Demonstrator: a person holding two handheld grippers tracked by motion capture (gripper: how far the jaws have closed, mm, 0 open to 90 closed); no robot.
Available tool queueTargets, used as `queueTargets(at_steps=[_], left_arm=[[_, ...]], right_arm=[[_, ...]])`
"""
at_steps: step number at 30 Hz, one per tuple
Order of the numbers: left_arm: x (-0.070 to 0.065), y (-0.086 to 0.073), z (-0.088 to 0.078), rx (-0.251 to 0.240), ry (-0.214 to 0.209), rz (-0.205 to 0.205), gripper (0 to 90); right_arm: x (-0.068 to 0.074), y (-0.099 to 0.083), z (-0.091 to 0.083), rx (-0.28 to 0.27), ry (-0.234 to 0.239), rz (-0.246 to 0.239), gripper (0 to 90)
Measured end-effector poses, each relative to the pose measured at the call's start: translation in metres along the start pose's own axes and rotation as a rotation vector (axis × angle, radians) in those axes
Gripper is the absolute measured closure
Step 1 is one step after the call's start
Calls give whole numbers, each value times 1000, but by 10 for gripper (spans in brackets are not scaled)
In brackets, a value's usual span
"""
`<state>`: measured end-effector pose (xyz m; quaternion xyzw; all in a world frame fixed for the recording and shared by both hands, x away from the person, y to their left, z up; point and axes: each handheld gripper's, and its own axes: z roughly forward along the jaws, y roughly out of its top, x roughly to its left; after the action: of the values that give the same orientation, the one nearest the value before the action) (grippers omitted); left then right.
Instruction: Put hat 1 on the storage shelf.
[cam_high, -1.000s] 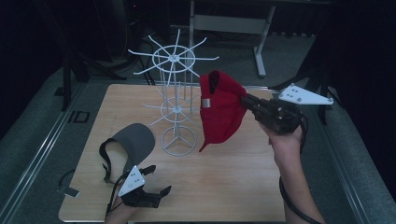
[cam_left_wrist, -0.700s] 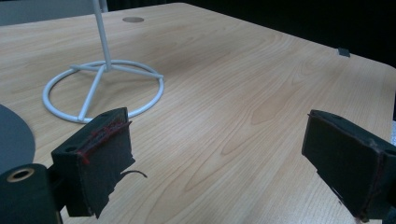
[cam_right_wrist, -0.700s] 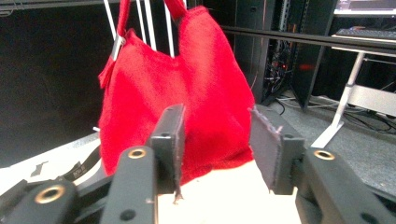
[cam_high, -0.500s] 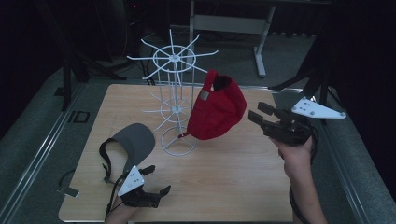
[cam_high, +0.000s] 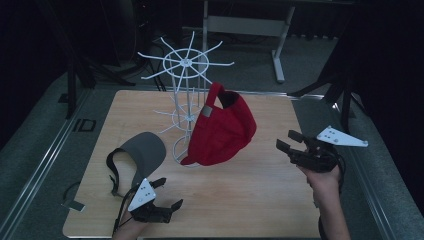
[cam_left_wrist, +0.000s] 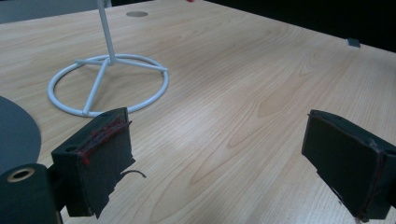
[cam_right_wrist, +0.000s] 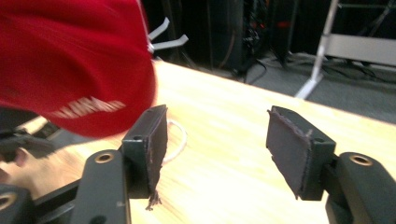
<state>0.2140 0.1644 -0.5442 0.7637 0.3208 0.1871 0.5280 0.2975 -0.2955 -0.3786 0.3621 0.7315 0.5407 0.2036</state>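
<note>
Two caps — red cap (cam_high: 222, 131), grey cap (cam_high: 145, 151) — one white rack (cam_high: 185, 85).

Right gripper (cam_high: 290, 142) released red cap (cam_high: 222, 131), withdrew.

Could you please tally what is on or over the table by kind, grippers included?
Caps: 2, a red cap on the rack and a grey cap on the table
Racks: 1, the white wire rack
Grippers: 2, left gripper and right gripper, both open and empty
Total: 5
</note>
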Motion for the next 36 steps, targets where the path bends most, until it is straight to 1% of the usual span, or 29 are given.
queueTargets(at_steps=[2,5,6,9,10,12,13,14,16,18,20,21,22,24,26,27,28,30,31,36], left_arm=[[0,-1,1,0,-4,-10,89],[0,-1,1,1,-4,-11,89],[0,-1,0,-1,-8,-21,89],[1,-2,0,2,-6,-21,89],[1,-2,0,2,-6,-21,89],[2,-3,-1,2,-4,-26,89],[2,-3,-1,2,-4,-26,89],[3,-3,-1,6,-3,-25,89],[3,-4,-1,3,-3,-31,89],[3,-4,-1,3,-3,-34,89],[4,-4,-1,6,-2,-37,88],[4,-4,-1,6,-1,-36,89],[4,-4,-1,6,-1,-36,89],[4,-5,-1,12,2,-37,89],[3,-6,0,15,5,-37,89],[3,-6,0,18,3,-37,88],[3,-6,0,21,2,-37,88],[2,-6,1,26,6,-29,88],[2,-6,1,26,4,-33,88],[3,-7,1,30,8,-45,88]], right_arm=[[-3,-10,3,23,-18,5,341],[-9,-25,6,47,-34,28,299],[-11,-30,8,55,-34,39,292],[-16,-45,10,79,-49,54,241],[-18,-50,11,91,-42,53,213],[-22,-62,12,103,-37,79,204],[-22,-62,12,103,-37,79,204],[-26,-72,12,117,-42,91,192],[-30,-82,11,130,-45,103,164],[-34,-91,10,124,-39,124,165],[-38,-101,8,134,-23,146,164],[-40,-108,6,130,-38,152,166],[-40,-108,6,130,-38,152,166],[-45,-118,4,131,-50,168,189],[-49,-127,1,135,-74,178,206],[-51,-132,0,144,-78,191,204],[-53,-136,-1,158,-95,195,203],[-55,-143,-2,177,-132,193,202],[-56,-146,-2,182,-147,190,194],[-56,-162,-3,199,-264,165,184]])
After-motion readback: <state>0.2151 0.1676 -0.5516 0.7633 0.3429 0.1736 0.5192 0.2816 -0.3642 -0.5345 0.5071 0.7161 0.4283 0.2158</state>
